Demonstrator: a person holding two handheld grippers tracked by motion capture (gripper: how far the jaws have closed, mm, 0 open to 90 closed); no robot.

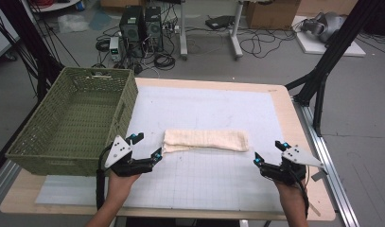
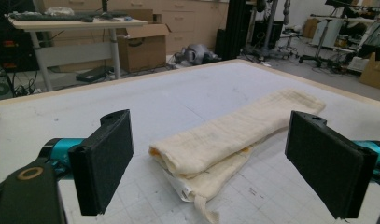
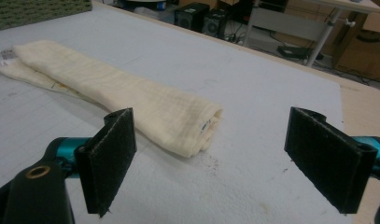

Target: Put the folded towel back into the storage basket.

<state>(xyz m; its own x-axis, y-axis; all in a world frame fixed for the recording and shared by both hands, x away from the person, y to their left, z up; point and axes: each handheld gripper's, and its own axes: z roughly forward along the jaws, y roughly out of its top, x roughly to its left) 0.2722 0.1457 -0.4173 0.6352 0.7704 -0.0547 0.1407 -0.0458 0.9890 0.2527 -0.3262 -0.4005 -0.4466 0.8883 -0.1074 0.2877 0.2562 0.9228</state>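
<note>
A cream folded towel lies lengthwise across the middle of the white gridded mat. My left gripper stands open just off the towel's left end, jaws wide, nothing between them. In the left gripper view the towel lies ahead between the black pads, its near end loose and layered. My right gripper is open near the towel's right end, a little short of it. In the right gripper view the towel's rolled end lies ahead of the pads.
A green woven basket stands on the table's left side, close behind my left gripper. The wooden table edge runs along the right. Black stand legs, computers and cables sit on the floor beyond the table.
</note>
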